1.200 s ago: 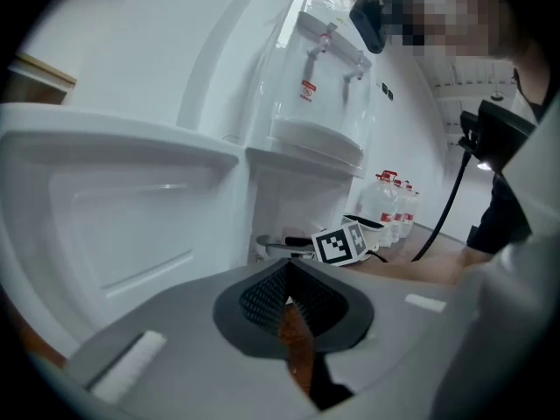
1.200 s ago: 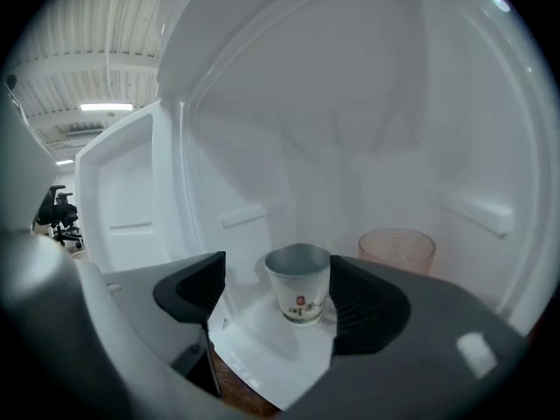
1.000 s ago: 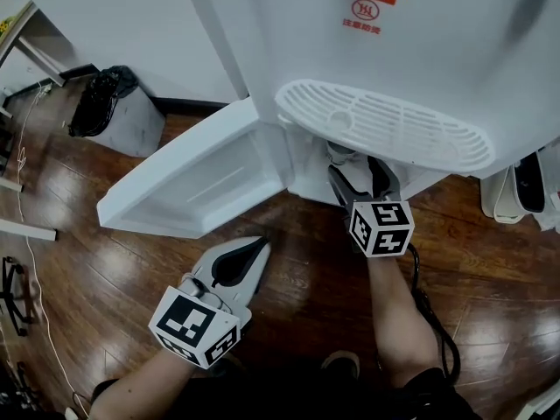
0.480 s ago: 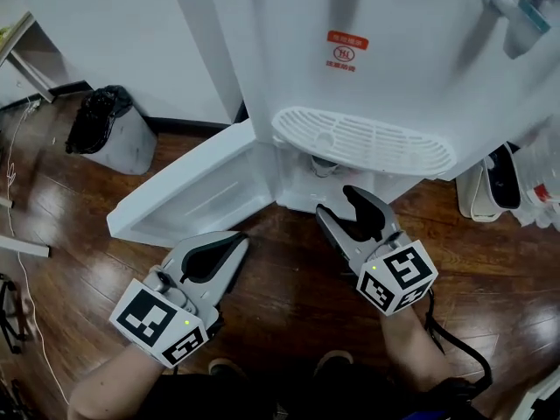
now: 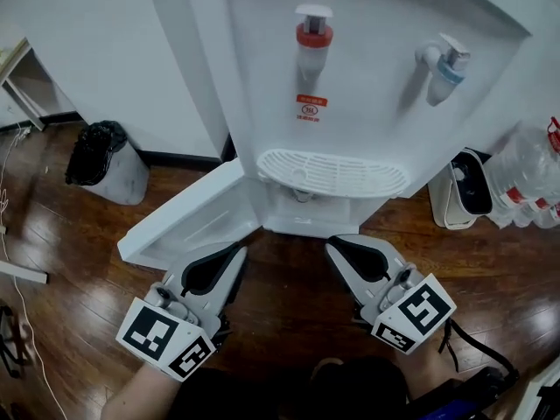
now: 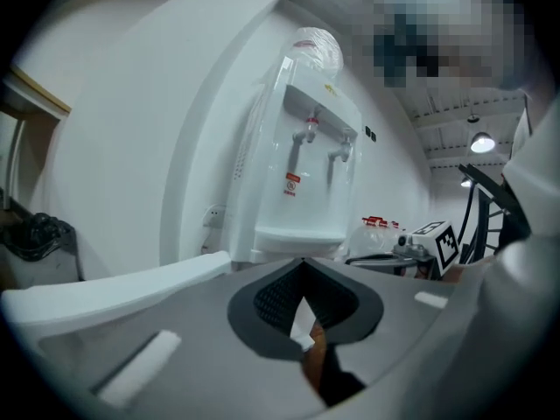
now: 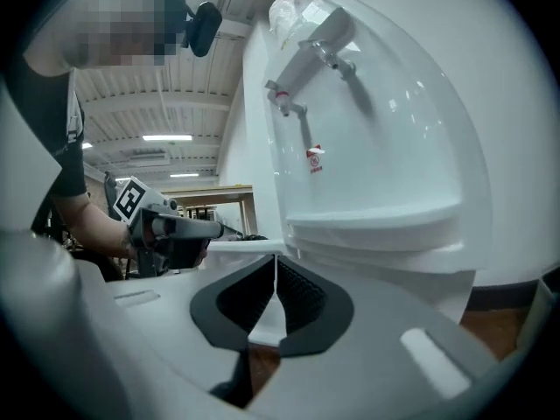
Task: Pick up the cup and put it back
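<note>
Wooden floor [image 5: 282, 280] (glossy) under dispenser [image 5: 367, 86].

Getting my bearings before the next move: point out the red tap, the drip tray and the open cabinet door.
red tap [image 5: 312, 35], head view, on its red collar.
drip tray [image 5: 332, 173], head view, middle of its white grille.
cabinet door [image 5: 188, 221], head view, middle of its inner face.

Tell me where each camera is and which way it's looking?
Head view: on the person's head, looking steeply down at the water dispenser; shows left gripper and right gripper.
Left gripper view: rides that gripper, facing the dispenser along its jaws, which have just been opening, empty; right gripper at right.
Right gripper view: rides that gripper, facing the dispenser along shut, empty jaws; left gripper at left.
Shared: all show the red tap.
</note>
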